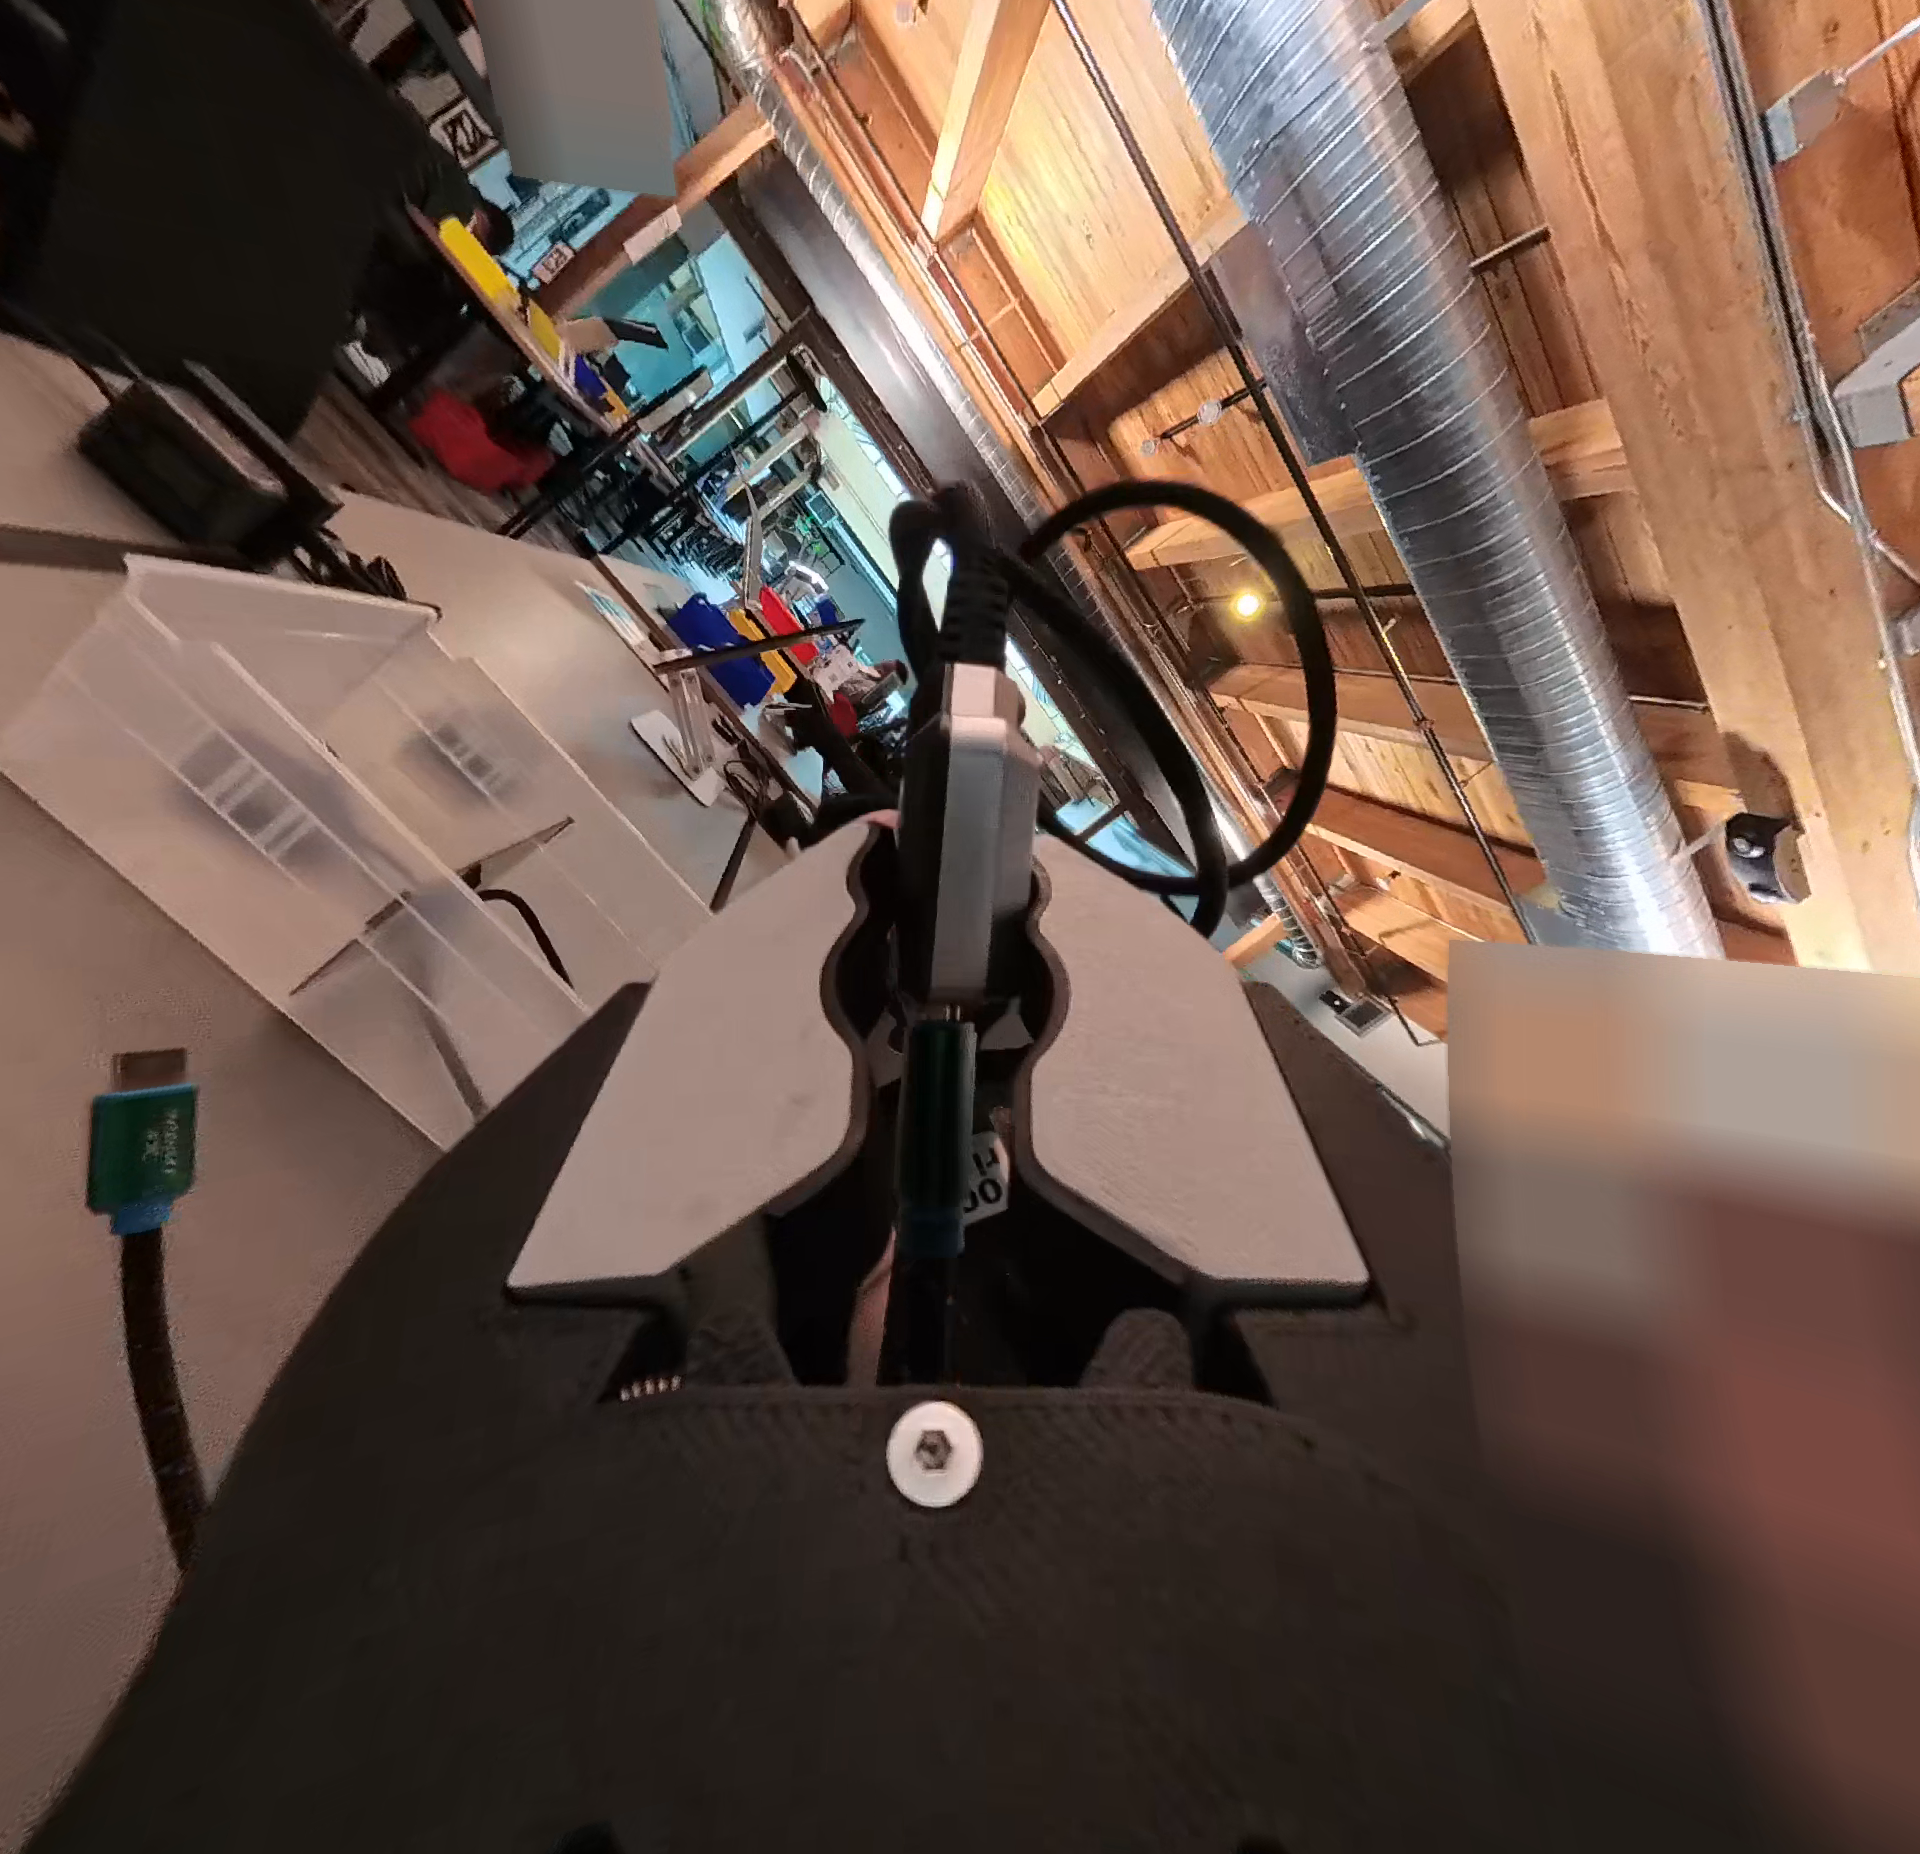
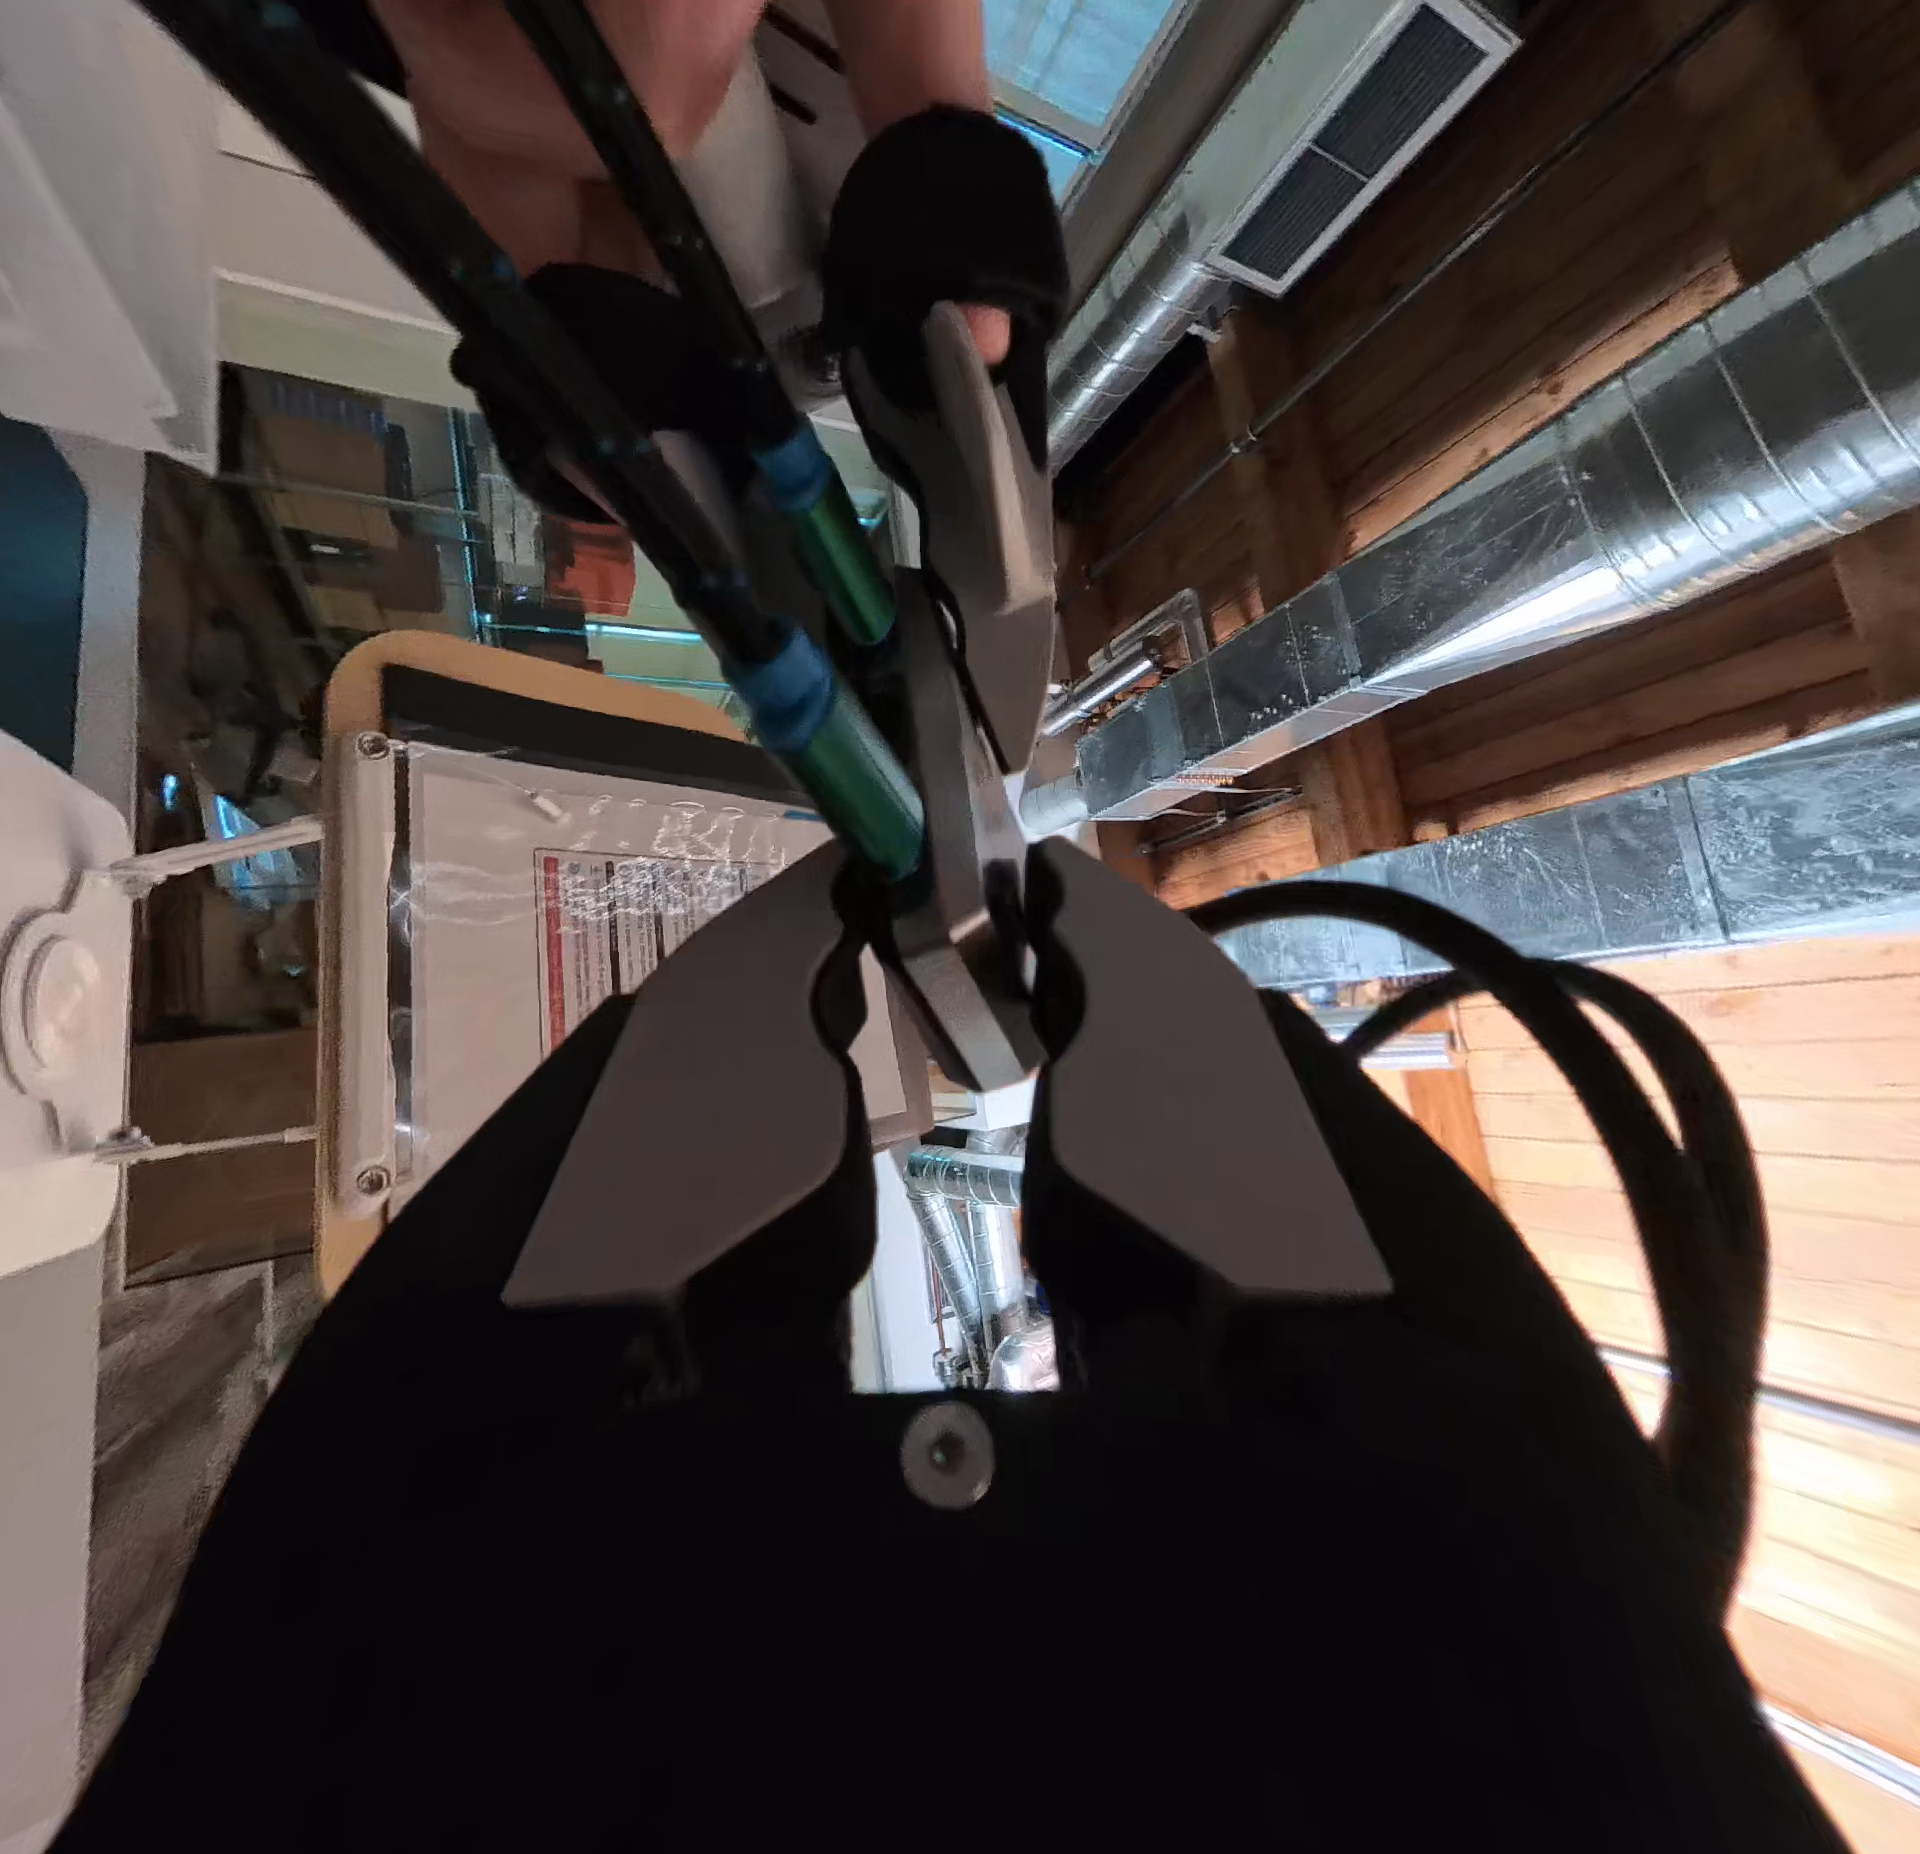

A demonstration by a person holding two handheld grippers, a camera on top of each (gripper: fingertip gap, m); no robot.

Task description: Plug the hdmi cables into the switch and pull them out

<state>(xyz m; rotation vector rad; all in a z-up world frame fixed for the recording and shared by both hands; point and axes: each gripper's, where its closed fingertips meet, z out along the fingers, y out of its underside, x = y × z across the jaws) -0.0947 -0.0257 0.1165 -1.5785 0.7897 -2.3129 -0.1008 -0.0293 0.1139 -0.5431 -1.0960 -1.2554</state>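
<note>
In the left wrist view my left gripper (image 1: 961, 848) is shut on the grey switch (image 1: 977, 765), held edge-on in the air. A green HDMI plug (image 1: 935, 1087) sits in the switch's near end, and the switch's black lead (image 1: 1320, 661) loops off the far end. Another green plug (image 1: 140, 1150) lies loose on the table (image 1: 62, 921) at the left. In the right wrist view my right gripper (image 2: 945, 869) closes on the switch's (image 2: 977, 994) lower end. Two green plugs (image 2: 847, 568) (image 2: 862, 776) are in its side. A hand (image 2: 582, 69) holds the left gripper above.
A clear acrylic organiser (image 1: 260, 765) stands on the table left of the left gripper, with a black box (image 1: 177, 464) behind it. Black cable loops (image 2: 1621, 1056) hang right of the right gripper. A framed board (image 2: 468, 921) is at its left. Ducts and wooden ceiling fill the background.
</note>
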